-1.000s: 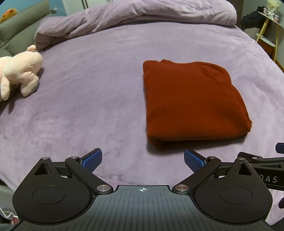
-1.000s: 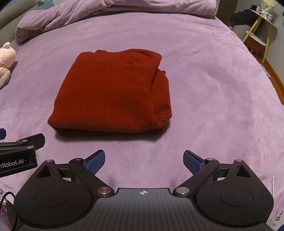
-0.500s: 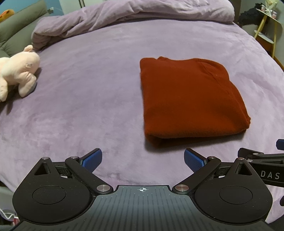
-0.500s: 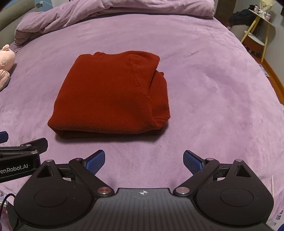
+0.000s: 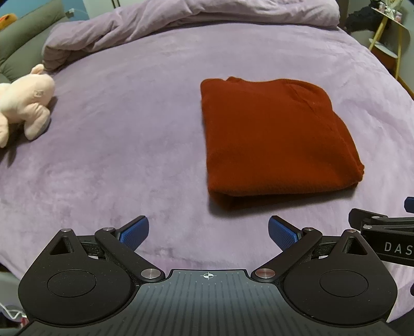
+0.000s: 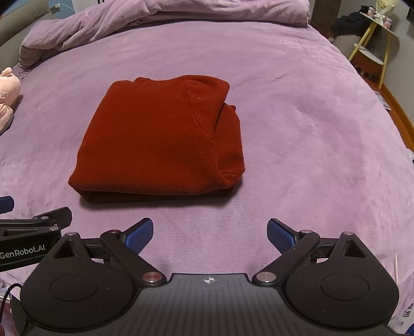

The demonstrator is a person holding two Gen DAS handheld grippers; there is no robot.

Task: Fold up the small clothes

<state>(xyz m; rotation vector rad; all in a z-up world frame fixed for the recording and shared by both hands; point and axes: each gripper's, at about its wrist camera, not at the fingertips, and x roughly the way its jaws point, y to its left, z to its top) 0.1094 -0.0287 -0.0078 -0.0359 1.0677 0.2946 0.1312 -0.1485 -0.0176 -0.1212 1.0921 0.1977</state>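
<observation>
A dark red knitted garment (image 5: 274, 139) lies folded into a neat rectangle on the purple bedspread (image 5: 129, 144); the right wrist view shows it (image 6: 160, 142) with a sleeve edge tucked along its right side. My left gripper (image 5: 209, 232) is open and empty, held back from the garment's near edge and to its left. My right gripper (image 6: 210, 235) is open and empty too, just short of the garment's near right corner. Each gripper's body shows at the edge of the other's view.
A pink plush toy (image 5: 23, 103) lies at the bed's left. A bunched purple duvet (image 5: 181, 23) runs along the far side. A yellow-legged side table (image 6: 372, 46) stands beyond the bed's right edge, with wooden floor below it.
Both grippers have drawn back slightly from the garment, which looks a little smaller and farther. The garment itself has not moved.
</observation>
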